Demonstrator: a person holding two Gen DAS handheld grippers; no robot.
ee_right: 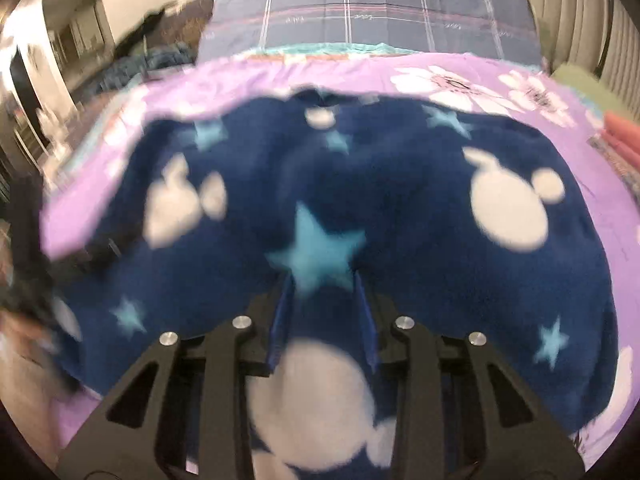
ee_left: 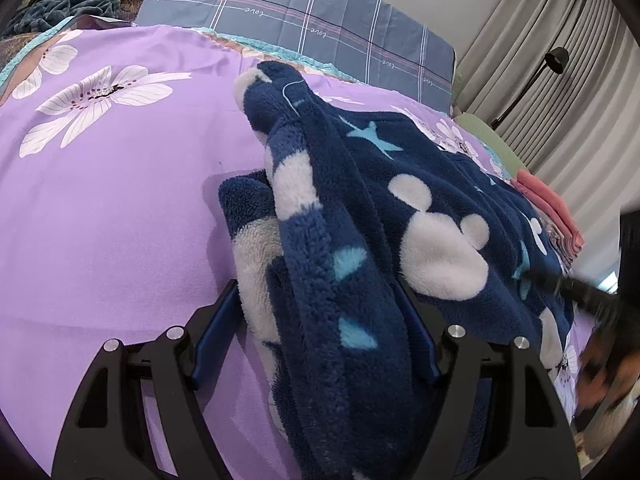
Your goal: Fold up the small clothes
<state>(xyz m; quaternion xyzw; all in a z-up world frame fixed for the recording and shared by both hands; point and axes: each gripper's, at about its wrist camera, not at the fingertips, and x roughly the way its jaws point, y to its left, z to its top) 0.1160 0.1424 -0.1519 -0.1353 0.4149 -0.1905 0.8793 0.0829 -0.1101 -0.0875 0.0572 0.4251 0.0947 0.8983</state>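
A navy fleece garment (ee_left: 360, 208) with white mouse-head shapes and light blue stars lies on a purple floral bedsheet (ee_left: 112, 200). My left gripper (ee_left: 316, 292) is shut on a thick bunched fold of it, lifted off the sheet. In the right wrist view, which is motion-blurred, the same garment (ee_right: 400, 200) spreads wide over the sheet (ee_right: 280, 76). My right gripper (ee_right: 322, 280) is shut on its near edge, at a light blue star. The right gripper shows as a dark blur in the left wrist view (ee_left: 592, 300).
A blue plaid pillow (ee_left: 312, 28) lies at the head of the bed, also in the right wrist view (ee_right: 372, 12). Folded pink clothes (ee_left: 552, 212) are stacked at the right edge. Grey curtains (ee_left: 560, 60) and a black floor lamp (ee_left: 556, 60) stand beyond.
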